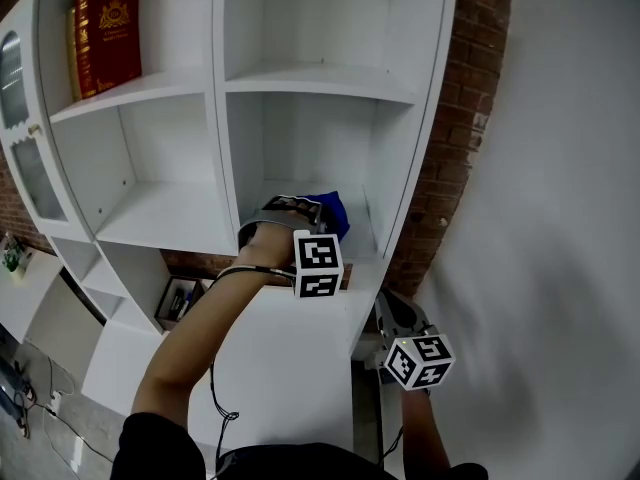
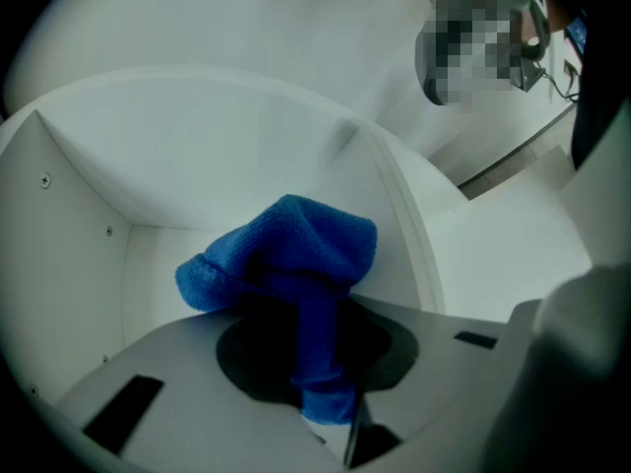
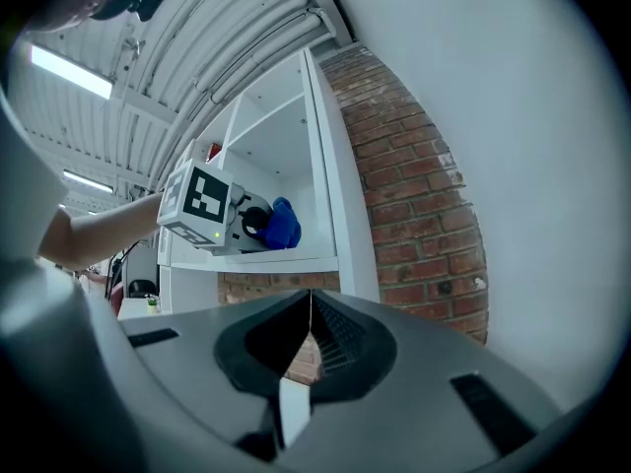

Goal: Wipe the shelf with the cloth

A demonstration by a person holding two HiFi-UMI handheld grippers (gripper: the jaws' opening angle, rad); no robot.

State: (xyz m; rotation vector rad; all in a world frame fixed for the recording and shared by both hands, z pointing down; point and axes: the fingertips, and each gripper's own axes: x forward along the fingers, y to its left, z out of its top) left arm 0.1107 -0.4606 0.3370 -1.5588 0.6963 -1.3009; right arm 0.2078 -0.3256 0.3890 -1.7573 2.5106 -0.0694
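The white shelf unit [image 1: 170,223] fills the head view. My left gripper [image 1: 318,218] reaches into the lower right compartment [image 1: 365,243] and is shut on a blue cloth [image 1: 333,211]. In the left gripper view the blue cloth [image 2: 296,264] bunches up from between the jaws inside the white compartment [image 2: 148,166]. My right gripper [image 1: 395,313] hangs low at the right, below the shelf, jaws shut with nothing between them. The right gripper view looks up at the left gripper [image 3: 258,227] and the blue cloth [image 3: 281,225] in the shelf.
Red books [image 1: 105,33] stand in the upper left compartment. A brick wall [image 1: 455,138] runs along the shelf's right side, with a plain white wall [image 1: 570,168] beyond it. A lower cubby holds small items [image 1: 180,301]. The brick wall [image 3: 414,195] also shows in the right gripper view.
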